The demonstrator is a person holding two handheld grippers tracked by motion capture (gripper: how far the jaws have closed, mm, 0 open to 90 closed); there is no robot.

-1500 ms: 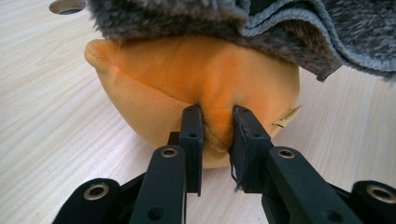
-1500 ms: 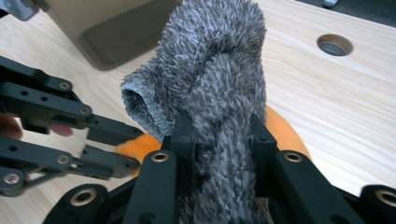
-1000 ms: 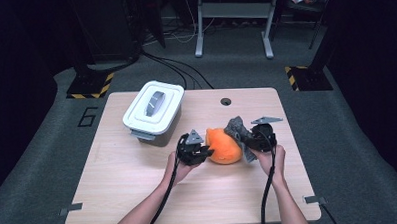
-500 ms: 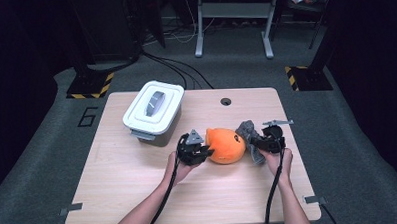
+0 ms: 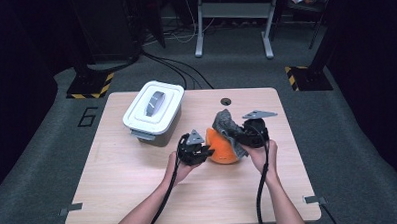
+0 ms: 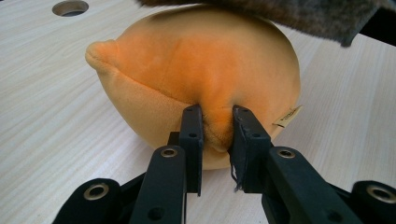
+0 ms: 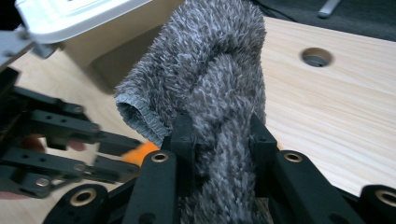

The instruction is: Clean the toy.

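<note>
The left claw [image 6: 212,135] is pressed together on a pinch of orange plush, its two black pads biting a fold low on the near side of the orange plush toy [image 6: 196,79]. In the high view this left claw [image 5: 204,153] sits at the toy's left flank, with the hand behind it resting low over the bench [image 5: 139,194].

The right claw [image 7: 219,140] is clamped on a grey fuzzy cloth [image 7: 210,79] — the pile bulges out between and above its pads, and a rolled hem hangs off to the left. Seen from above, the right claw [image 5: 240,135] holds that cloth [image 5: 226,123] raised over the toy's [image 5: 222,150] right and far side, the cloth draping onto the orange top.

The toy rests on the bench a little right of centre, rounded, with a small fabric tag [image 6: 288,115] showing at its right edge in the left gripper view.

Outward from there: a white lidded storage box [image 5: 153,112] stands at the far left, well apart from the toy, with bare wood between them. A round cable hole [image 5: 226,101] lies near the far edge, just beyond the cloth. The near half of the bench is bare wood apart from the two forearms and trailing cables — wide room towards the near, left and right edges.
</note>
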